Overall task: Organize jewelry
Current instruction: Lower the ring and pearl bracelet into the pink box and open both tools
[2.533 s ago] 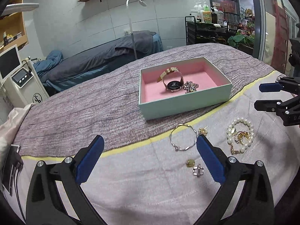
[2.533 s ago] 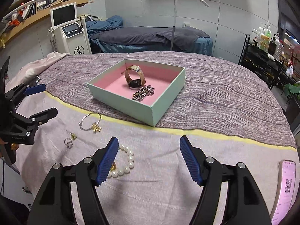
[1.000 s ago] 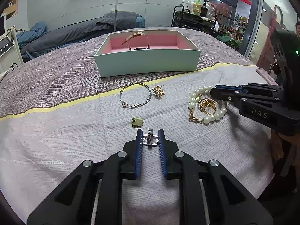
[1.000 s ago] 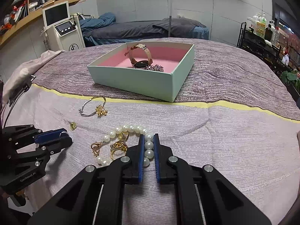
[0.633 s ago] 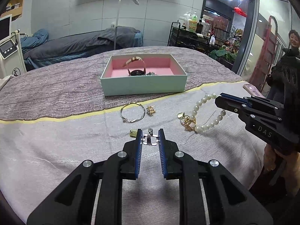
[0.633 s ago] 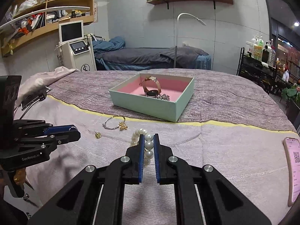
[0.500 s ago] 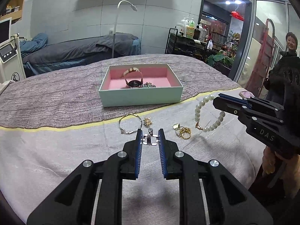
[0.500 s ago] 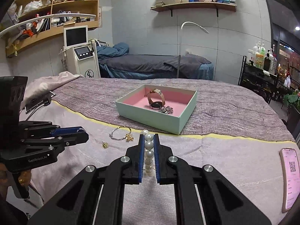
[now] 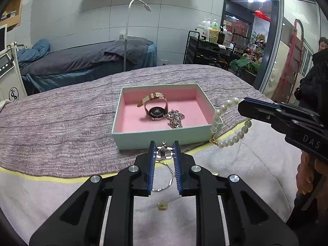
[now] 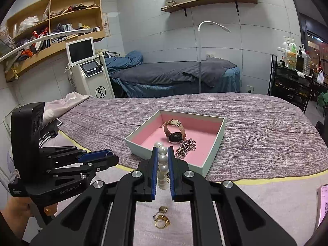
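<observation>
Pink-lined box (image 9: 207, 102): one watch (image 9: 155, 110), one chain (image 9: 175, 120).

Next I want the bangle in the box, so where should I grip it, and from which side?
Probably the thin rim of the bangle, coming from straight above. It lies flat on the sheet as an open hoop, so one finger can go inside the loop and one outside, pinching across the wire.

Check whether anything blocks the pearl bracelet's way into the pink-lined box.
Nothing visible does: the white pearl bracelet hangs from the right gripper beside the open pink-lined mint box, whose near pink floor looks bare.
</observation>
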Demonstrator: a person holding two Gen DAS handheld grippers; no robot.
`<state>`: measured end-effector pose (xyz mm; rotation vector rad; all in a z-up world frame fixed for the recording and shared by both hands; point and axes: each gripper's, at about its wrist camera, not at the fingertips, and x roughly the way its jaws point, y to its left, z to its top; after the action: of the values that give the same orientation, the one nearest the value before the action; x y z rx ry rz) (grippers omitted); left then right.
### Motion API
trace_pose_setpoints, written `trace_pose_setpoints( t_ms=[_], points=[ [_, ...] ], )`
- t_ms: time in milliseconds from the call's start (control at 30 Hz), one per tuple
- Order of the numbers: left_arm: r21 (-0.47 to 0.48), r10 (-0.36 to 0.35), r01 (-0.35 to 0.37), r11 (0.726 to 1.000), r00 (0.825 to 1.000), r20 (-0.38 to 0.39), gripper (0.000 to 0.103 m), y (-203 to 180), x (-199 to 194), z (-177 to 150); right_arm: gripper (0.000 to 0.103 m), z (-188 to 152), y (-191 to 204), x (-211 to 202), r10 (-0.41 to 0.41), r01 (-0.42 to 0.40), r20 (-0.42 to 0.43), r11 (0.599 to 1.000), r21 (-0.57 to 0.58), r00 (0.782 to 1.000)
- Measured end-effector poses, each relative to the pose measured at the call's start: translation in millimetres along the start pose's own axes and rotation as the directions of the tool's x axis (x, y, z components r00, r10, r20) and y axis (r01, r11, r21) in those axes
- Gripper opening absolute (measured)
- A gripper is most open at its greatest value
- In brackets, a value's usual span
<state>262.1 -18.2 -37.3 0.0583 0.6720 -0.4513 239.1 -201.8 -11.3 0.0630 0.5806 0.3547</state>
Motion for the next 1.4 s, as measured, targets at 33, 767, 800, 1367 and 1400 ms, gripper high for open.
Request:
trace_pose_setpoints(
  t_ms=[33,767,800,1367,1400],
  points=[
    [-0.001,0.004,-0.004,1.0,1.0,0.0,0.017,2.7,3.4,6.0,0.009,4.4,-3.3,4.2,-0.002,0.002,-0.002,1.0,0.008,1.0],
    [0.003,0.009,-0.009,1.0,0.972,-0.233,0.017,27.8,122.1,57.6,0.009,52.7,-46.6,122.9,-0.124,0.133,-0.225,0.991,0.026,0.966],
    [-0.001,0.008,-0.009,1.0,0.97,-0.243,0.017,27.9,126.6,57.9,0.009,52.2,-47.2,127.8,-0.134,0.142,-0.235,0.99,0.017,0.963],
    [0.098,0.066,-0.046,0.994,0.976,-0.208,0.058,15.9,133.9,58.0,0.035,49.5,-51.8,156.5,-0.231,0.213,-0.247,0.972,-0.098,0.941],
    [0.11,0.07,-0.048,0.993,0.976,-0.206,0.058,14.9,133.6,59.2,0.036,50.4,-52.2,155.9,-0.225,0.207,-0.244,0.973,-0.097,0.943]
  ],
)
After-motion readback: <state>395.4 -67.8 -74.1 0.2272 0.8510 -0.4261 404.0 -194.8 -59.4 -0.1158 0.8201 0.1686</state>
